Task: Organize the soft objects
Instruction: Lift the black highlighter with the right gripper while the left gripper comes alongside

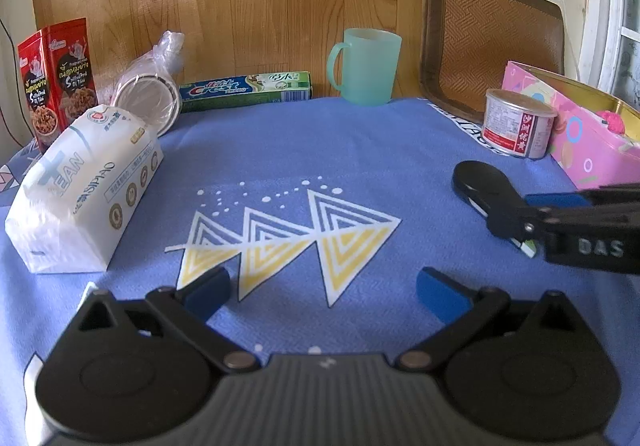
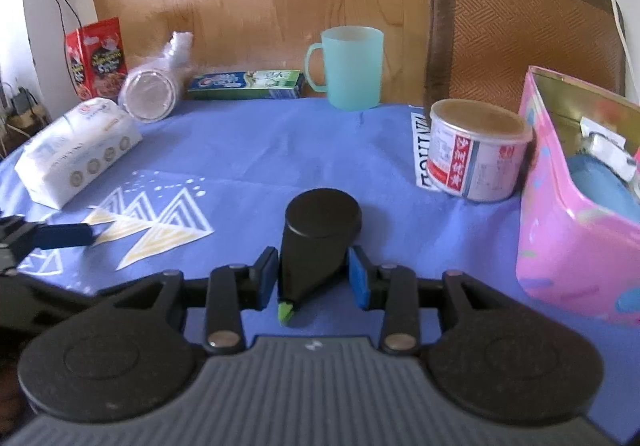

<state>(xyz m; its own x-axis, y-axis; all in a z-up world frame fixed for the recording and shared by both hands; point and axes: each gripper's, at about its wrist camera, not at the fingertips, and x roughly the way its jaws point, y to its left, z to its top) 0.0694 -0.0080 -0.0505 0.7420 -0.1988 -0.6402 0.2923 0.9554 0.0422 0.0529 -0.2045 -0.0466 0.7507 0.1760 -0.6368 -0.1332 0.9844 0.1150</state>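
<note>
My right gripper point(image 2: 313, 278) is shut on a black squeeze tube point(image 2: 316, 242) with a round black cap and a green-tipped crimped end, held just above the blue cloth. The tube also shows in the left wrist view point(image 1: 486, 198), with the right gripper point(image 1: 532, 224) around it. My left gripper point(image 1: 322, 292) is open and empty over the triangle print on the cloth point(image 1: 288, 150). A white tissue pack point(image 1: 86, 190) lies at the left; it also shows in the right wrist view point(image 2: 78, 154). A pink box point(image 2: 576, 222) stands open at the right.
Along the back stand a red snack box point(image 1: 60, 82), a bagged stack of cups point(image 1: 150, 94), a Crest toothpaste box point(image 1: 246, 90) and a teal mug point(image 1: 366, 66). A round tin point(image 2: 478, 152) sits beside the pink box. A brown woven tray point(image 1: 492, 42) leans against the wall.
</note>
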